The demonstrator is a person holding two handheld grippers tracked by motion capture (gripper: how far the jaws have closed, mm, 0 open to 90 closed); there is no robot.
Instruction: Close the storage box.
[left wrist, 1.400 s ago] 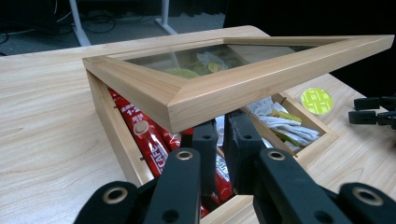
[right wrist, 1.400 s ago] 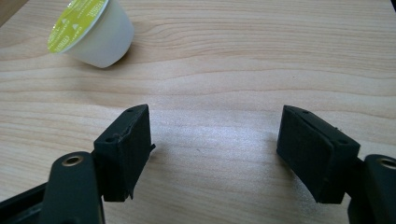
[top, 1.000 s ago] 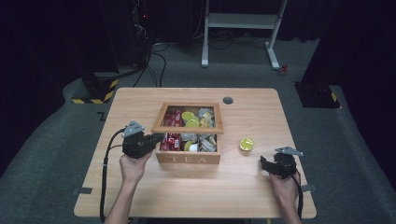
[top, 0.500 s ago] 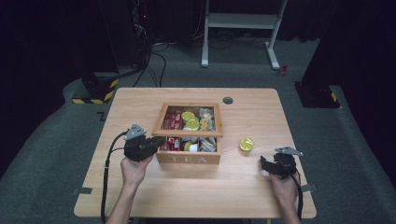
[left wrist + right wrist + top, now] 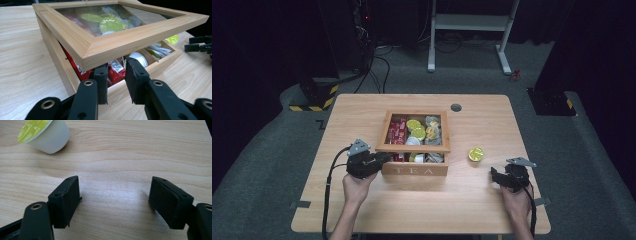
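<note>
Since the earlier high view the left gripper [image 5: 379, 159] has drawn slightly back from the wooden tea box with the glass-paned lid [image 5: 414, 170], and its jaws have just been opening; in the left gripper view they stand at a narrow gap [image 5: 116, 82], nothing pinched between the pads, which sit just under the near corner of the lid frame [image 5: 110, 48]. The lid is tilted up off the box body at that corner, a gap showing red sachets [image 5: 115, 71] and a white capsule [image 5: 138, 58] inside, so the lift looks begun but not finished, and the grip on the lid edge seems let go or being re-set; I judge the lid could drop back unless it is propped from beneath. The box lies at table centre, touching or just beside the left gripper tips. The right gripper [image 5: 498, 176] rests on the light wooden table [image 5: 362, 107] at right, jaws wide and empty [image 5: 115, 200], with a white capsule with a lime-green foil top [image 5: 45, 134] lying near, ahead of its left jaw, apart from it and well apart from the box.
</note>
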